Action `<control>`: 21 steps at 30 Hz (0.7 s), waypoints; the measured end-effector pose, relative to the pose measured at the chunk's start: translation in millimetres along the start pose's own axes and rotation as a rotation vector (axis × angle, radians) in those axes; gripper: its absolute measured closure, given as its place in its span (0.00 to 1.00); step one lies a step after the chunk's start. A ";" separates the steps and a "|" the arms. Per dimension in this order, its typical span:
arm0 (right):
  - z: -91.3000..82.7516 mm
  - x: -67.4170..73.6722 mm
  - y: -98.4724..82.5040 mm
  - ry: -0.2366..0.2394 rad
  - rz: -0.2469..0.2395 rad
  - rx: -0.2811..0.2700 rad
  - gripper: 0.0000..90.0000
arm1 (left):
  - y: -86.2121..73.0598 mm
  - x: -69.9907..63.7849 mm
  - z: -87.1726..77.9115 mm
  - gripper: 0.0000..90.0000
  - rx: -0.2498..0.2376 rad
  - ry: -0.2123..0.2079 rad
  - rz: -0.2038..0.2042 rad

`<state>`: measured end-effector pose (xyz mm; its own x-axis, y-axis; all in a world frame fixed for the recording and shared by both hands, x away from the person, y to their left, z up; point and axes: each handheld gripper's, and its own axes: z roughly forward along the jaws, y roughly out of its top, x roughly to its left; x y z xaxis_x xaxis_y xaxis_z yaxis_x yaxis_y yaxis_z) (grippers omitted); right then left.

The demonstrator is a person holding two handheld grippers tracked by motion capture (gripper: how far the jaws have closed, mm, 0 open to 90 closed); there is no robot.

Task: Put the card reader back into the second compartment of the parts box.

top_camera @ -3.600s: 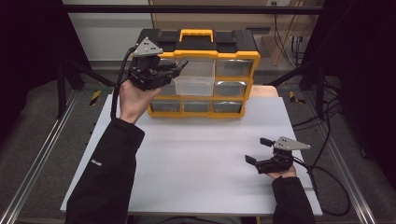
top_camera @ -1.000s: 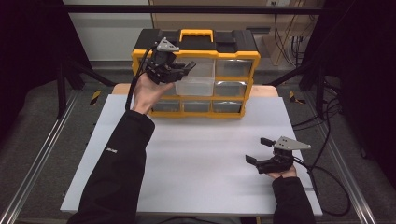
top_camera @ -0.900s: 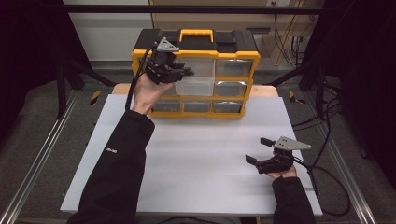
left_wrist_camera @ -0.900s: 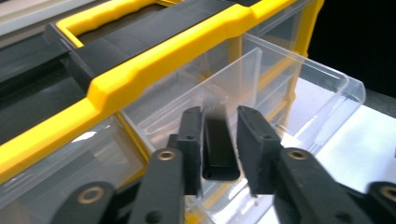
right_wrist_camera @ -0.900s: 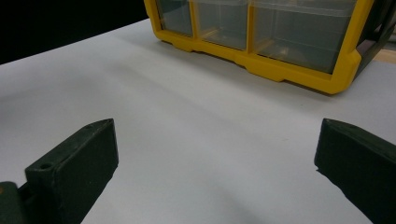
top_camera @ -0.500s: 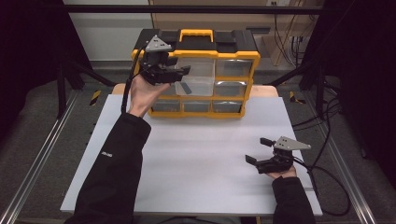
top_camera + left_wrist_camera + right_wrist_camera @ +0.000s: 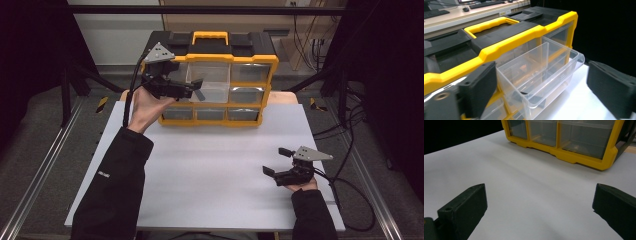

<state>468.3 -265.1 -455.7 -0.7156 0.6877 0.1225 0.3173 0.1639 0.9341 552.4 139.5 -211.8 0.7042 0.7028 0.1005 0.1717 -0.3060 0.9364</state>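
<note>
A yellow and black organizer box stands at the back of the white table. Its clear top middle drawer is slid partly out and looks empty. My left gripper hovers at the drawer's front left corner. Its jaws have just been opening and stand wide apart. In the left gripper view the drawer lies beyond the gap of the left gripper, untouched by either pad. My right gripper rests open on the table at the front right, holding nothing. The right gripper view looks past the open right gripper at the box base.
The box's small bottom drawers are shut. A yellow carry handle tops the box. Cables trail off the table's right side. Metal rails run along the table's left edge.
My left gripper has drawn back to the left from the drawer front and its jaws have spread apart. The right gripper has stayed where it was.
</note>
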 end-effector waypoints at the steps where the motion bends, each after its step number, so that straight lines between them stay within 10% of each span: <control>1: 0.0 0.0 0.0 0.000 0.000 0.000 0.00 | -0.9 -0.5 -0.9 0.07 -0.002 0.002 0.000; 21: 0.3 0.0 0.0 -0.001 0.002 0.002 0.00 | -23.0 -7.9 -20.8 0.00 -0.012 -0.010 0.014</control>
<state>468.5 -264.9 -455.8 -0.7144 0.6887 0.1239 0.3199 0.1639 0.9332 528.5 154.3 -227.1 0.7135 0.6919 0.1104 0.1532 -0.3078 0.9391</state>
